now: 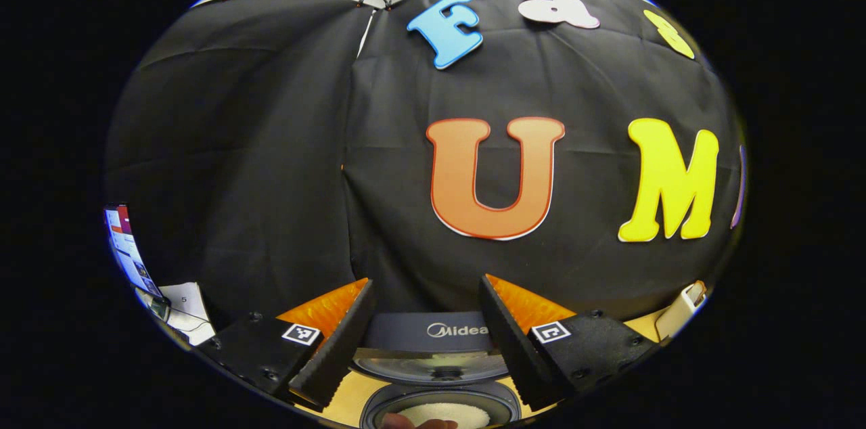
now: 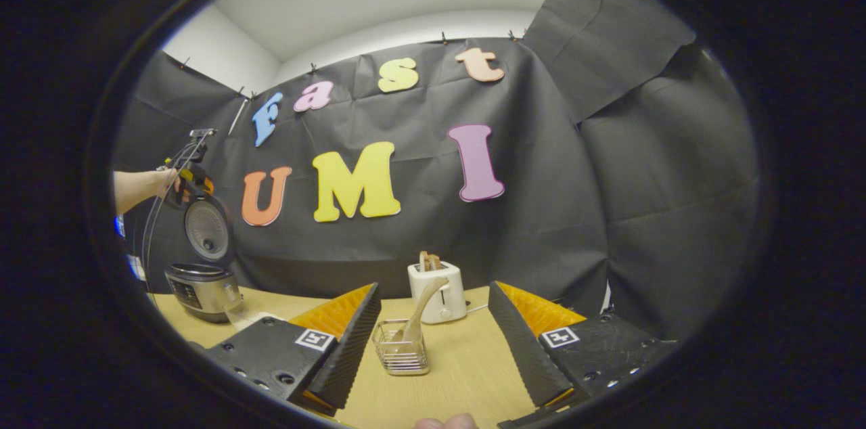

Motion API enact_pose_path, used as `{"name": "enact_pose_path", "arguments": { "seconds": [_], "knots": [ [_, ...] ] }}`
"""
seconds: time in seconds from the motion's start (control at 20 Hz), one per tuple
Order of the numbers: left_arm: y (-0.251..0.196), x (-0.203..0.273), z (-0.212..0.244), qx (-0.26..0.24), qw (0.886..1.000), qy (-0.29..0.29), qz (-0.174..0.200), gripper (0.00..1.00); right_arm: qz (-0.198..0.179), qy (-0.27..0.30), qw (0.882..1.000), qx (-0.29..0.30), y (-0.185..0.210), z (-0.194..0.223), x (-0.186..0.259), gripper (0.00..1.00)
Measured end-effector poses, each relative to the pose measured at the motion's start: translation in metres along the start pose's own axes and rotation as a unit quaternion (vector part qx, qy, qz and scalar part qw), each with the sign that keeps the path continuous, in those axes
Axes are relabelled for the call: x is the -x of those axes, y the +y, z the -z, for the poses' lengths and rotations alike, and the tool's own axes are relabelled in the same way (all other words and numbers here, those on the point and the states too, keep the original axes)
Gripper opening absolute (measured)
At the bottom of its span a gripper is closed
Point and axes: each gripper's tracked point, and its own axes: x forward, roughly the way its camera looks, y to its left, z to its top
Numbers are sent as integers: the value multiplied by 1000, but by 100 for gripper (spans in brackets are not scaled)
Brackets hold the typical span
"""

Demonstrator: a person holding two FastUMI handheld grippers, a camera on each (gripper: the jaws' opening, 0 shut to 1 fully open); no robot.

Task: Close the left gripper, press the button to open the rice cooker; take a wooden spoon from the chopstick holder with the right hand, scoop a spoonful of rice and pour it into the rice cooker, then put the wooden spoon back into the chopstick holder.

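Both grippers hang with fingers spread, grasping nothing. Right gripper point(image 2: 433, 341) faces the chopstick holder point(image 2: 402, 348) and wooden spoon point(image 2: 421, 310); left gripper point(image 1: 427, 341) hovers over the open rice cooker point(image 1: 440, 375).

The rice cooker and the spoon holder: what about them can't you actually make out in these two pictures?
- Rice cooker, left gripper view: the bottom edge cuts off its front, so the button is out of sight.
- Rice cooker, right gripper view: far off and small; the inside of the pot is hidden by its own wall.
- Wooden spoon, right gripper view: the bowl end sits down in the wire holder, too small to tell its shape.
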Motion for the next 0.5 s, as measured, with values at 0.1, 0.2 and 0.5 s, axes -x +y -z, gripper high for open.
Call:
{"name": "enact_pose_path", "arguments": {
  "seconds": [0.1,0.2,0.5],
  "knots": [
    [1,5,7,8,1000,11,-1,96,-5,-1,1000,4,7,-1,2,94],
    [0,14,11,3,1000,9,5,95,-13,-1,1000,9,14,-1,5,94],
    [-4,93,49,-14,999,18,37,95,-41,0,999,-6,31,-4,13,95]
  ]
}}
